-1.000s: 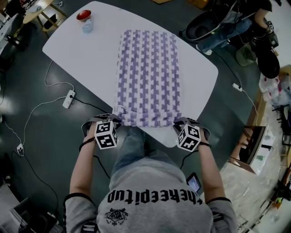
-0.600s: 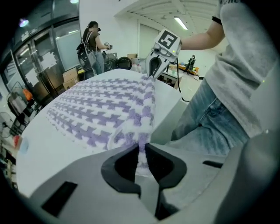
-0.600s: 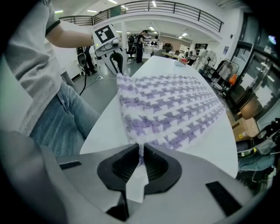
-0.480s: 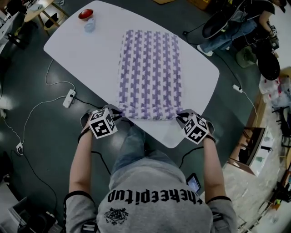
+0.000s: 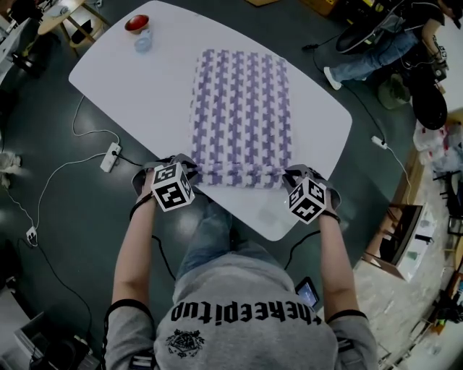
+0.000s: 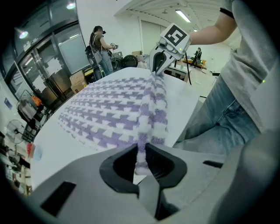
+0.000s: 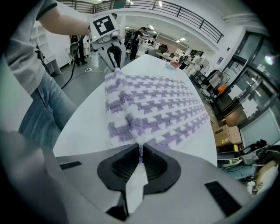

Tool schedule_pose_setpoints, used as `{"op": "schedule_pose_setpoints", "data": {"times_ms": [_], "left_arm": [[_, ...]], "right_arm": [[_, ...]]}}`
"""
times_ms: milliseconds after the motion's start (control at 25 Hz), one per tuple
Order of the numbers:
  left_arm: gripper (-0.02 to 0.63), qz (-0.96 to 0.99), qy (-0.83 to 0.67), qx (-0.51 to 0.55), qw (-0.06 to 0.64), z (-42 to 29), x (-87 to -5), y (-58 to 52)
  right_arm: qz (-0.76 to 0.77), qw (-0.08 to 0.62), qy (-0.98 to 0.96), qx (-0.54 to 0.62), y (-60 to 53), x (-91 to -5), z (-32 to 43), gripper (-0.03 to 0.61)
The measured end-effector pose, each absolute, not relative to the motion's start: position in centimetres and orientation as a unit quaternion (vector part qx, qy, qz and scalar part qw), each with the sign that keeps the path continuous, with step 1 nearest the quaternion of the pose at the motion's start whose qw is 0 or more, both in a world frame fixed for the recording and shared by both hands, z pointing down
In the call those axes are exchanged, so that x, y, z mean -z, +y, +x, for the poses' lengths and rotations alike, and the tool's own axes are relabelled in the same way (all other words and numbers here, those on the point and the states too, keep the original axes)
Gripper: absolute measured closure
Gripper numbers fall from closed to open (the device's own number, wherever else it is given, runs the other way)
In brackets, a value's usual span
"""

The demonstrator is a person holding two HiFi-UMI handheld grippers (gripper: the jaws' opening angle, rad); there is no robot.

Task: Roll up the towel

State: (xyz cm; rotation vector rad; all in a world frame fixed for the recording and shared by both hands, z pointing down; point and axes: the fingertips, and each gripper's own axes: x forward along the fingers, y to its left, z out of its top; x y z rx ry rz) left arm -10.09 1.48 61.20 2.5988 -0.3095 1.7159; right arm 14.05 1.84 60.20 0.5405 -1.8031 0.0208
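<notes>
1. The towel lies lengthwise on the middle of the table.
2. The left gripper is at the towel's near left corner, and the right gripper at its near right corner.
3. A bowl and a cup stand together at the table's far left end, well apart from the towel.
4. A power strip lies on the floor left of the table.

The place is taken to be a large lab or workshop hall. A power strip and cables are laid over the dark floor. Glass partitions and cardboard boxes are seen along one side, and a railing and strip lights overhead.
</notes>
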Motion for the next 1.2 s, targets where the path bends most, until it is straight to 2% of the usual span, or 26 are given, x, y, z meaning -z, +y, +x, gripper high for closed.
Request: {"op": "schedule_pose_setpoints", "data": {"times_ms": [440,640,760,880,1200], "left_arm": [[0.557,0.809,-0.098,-0.578,-0.039,-9.5,-59.0,0.4],[0.556,0.809,-0.102,-0.576,-0.05,-9.3,-60.8,0.8],[0.506,0.816,-0.123,-0.563,-0.05,-9.6,-62.2,-0.8],[0.461,0.829,-0.151,-0.537,-0.038,-10.0,-60.3,-3.2],[0.448,0.84,-0.2,-0.5,-0.069,-12.1,-54.8,-2.0]], "right_arm": [[0.237,0.628,-0.74,0.044,0.8,-58.9,14.8,0.557],[0.238,0.635,-0.733,0.056,1.1,-61.1,14.7,0.557],[0.256,0.614,-0.746,0.03,-0.2,-62.8,14.5,0.554],[0.282,0.573,-0.77,-0.013,-2.2,-60.9,14.6,0.538],[0.313,0.528,-0.789,-0.001,-1.7,-55.1,14.4,0.492]]}}
